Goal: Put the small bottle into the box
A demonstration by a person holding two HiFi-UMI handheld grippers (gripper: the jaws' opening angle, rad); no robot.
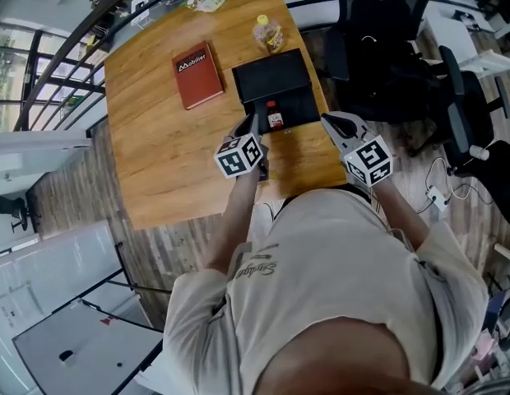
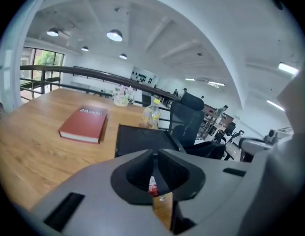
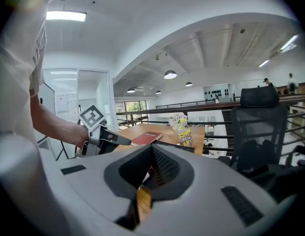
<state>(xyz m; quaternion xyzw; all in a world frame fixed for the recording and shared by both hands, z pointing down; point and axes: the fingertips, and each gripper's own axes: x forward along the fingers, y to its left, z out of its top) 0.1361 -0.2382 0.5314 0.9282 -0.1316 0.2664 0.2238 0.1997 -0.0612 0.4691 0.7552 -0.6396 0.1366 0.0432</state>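
Delivery looks done: small bottle (image 1: 275, 118) stands upright in the open black box (image 1: 301, 107), so left gripper (image 1: 252, 130) and right gripper (image 1: 331, 123) hover beside it, closed and empty.

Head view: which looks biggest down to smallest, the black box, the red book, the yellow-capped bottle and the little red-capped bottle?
1. black box
2. red book
3. yellow-capped bottle
4. little red-capped bottle
No two look alike in size.
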